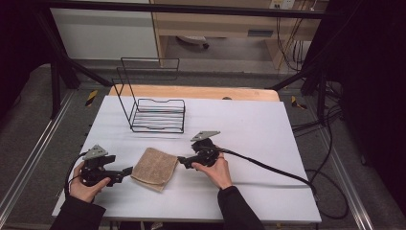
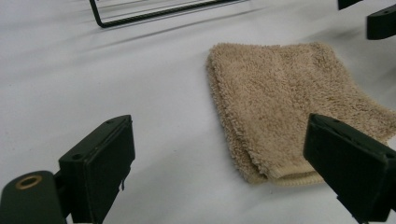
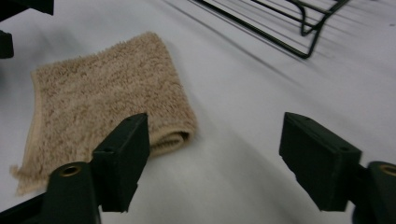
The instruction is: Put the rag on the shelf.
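Towel (image 1: 154, 168) lies flat mid-front on the worktop (image 1: 249, 124), bare sheet all round it. Wire rack (image 1: 155, 108) stands well behind, the one tall obstacle. Right half of the worktop open; cable (image 1: 268, 167) crosses it.

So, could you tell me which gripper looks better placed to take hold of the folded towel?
Probably the left gripper: its open jaws almost touch the towel at the near corner; the right gripper sits slightly off.
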Demonstrator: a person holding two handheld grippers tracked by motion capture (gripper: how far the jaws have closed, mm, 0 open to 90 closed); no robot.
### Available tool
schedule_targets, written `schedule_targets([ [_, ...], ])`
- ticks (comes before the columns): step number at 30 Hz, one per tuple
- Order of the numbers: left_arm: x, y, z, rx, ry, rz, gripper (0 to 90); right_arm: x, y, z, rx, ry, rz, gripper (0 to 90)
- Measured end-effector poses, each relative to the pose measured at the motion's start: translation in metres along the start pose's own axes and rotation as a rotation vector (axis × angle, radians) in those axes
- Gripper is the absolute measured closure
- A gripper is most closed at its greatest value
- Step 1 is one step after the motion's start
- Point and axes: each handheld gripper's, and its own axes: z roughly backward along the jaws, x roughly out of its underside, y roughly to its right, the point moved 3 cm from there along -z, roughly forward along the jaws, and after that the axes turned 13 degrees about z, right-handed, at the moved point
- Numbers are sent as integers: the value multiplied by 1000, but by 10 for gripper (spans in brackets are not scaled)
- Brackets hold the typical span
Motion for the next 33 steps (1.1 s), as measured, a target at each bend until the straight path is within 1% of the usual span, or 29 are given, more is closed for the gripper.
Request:
schedule_targets([
  [3,1,0,-1,1,-4,-2,90,-5,-3,-14,-22,-14,-7,352],
  [8,1,0,-2,0,-11,-4,90,-6,-9,-31,-59,-71,8,446],
  [11,1,-1,-2,1,-9,-1,91,-4,-10,-33,-78,-95,24,510],
  [14,1,-1,-2,2,-9,2,93,-3,-11,-33,-101,-110,23,568],
  [20,1,-1,-3,4,-13,5,104,-1,-14,-35,-143,-114,12,708],
  [22,1,-2,-3,8,-14,11,115,-1,-14,-34,-139,-111,13,783],
  [24,2,-2,-3,13,-16,19,129,-3,-15,-32,-137,-103,0,830],
  [27,2,0,-4,20,-18,22,162,-5,-19,-25,-117,-90,-5,846],
  [30,4,4,-8,27,-28,25,208,-4,-24,-17,-79,-87,-14,847],
  [33,5,9,-14,27,-45,28,254,0,-29,-7,-51,-94,-36,847],
])
